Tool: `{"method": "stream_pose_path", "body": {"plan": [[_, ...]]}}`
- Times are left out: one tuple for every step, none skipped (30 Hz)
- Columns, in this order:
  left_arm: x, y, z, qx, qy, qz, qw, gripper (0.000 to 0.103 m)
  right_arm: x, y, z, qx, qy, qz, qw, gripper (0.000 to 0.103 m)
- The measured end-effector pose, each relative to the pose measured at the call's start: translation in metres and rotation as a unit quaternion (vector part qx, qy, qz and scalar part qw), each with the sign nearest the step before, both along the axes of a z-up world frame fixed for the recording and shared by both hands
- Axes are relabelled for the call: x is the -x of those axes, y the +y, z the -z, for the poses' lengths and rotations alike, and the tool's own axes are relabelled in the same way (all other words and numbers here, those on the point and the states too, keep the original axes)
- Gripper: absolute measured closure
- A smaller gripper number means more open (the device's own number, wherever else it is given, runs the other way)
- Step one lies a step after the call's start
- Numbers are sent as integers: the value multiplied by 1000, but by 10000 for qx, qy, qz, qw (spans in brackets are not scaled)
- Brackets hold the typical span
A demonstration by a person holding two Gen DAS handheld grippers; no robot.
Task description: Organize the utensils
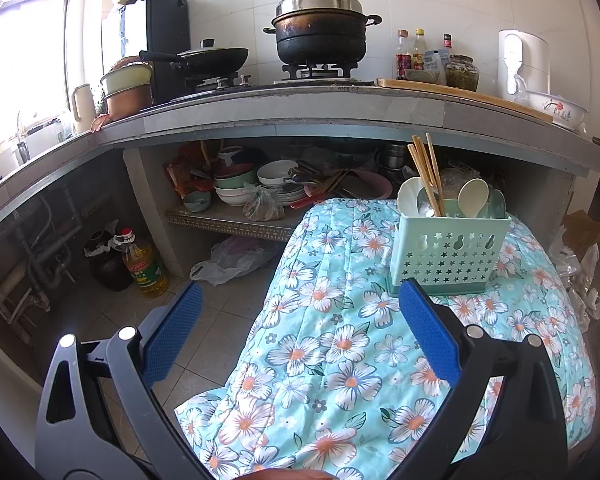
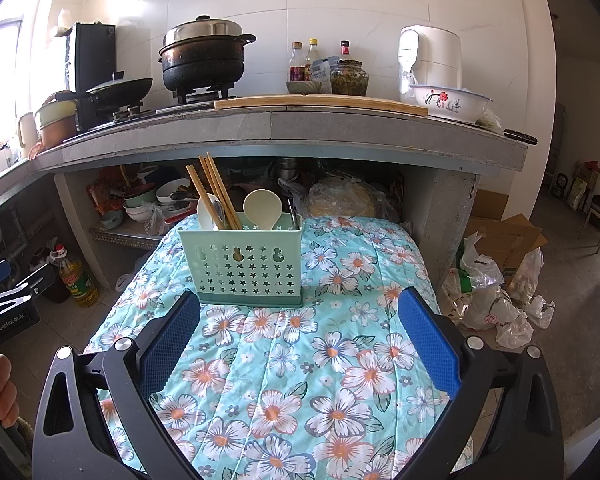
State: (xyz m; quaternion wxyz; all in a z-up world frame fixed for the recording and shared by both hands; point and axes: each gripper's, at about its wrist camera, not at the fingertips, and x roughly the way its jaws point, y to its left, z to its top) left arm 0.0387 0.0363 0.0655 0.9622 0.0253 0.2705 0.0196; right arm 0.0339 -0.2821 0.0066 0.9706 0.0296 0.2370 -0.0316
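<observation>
A mint-green perforated utensil holder (image 1: 446, 250) (image 2: 242, 264) stands upright on a floral quilted cloth (image 1: 340, 344) (image 2: 300, 360). It holds wooden chopsticks (image 1: 426, 174) (image 2: 214, 190), a cream rice paddle (image 1: 473, 196) (image 2: 261, 208) and white spoons (image 1: 408, 196) (image 2: 205, 210). My left gripper (image 1: 300, 304) is open, low and left of the holder, with nothing between its blue pads. My right gripper (image 2: 300, 308) is open too, just in front of the holder, empty. The left gripper's body (image 2: 8, 300) shows at the right wrist view's left edge with a hand (image 2: 2, 392) on it.
A stone counter (image 1: 300, 108) (image 2: 260, 124) overhangs behind the cloth, carrying a pot, a pan, bottles and a floral bowl (image 2: 450, 102). Stacked dishes (image 1: 260, 184) fill the shelf beneath. An oil bottle (image 1: 144, 264) stands on the floor left; plastic bags (image 2: 492, 292) and a cardboard box lie right.
</observation>
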Motion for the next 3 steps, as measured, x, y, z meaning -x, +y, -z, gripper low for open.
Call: {"method": "stream_pose_path", "body": {"plan": [[-2,-1,-1,0,7,11,10000,8,0,0,0,1,-1,0,10000,6],[-2,-1,-1,1,11,12,10000,8,0,0,0,4,-3,4,10000,7],[-2,-1,-1,1,17,17,10000,8,0,0,0,3,-3,3,10000,7]]}}
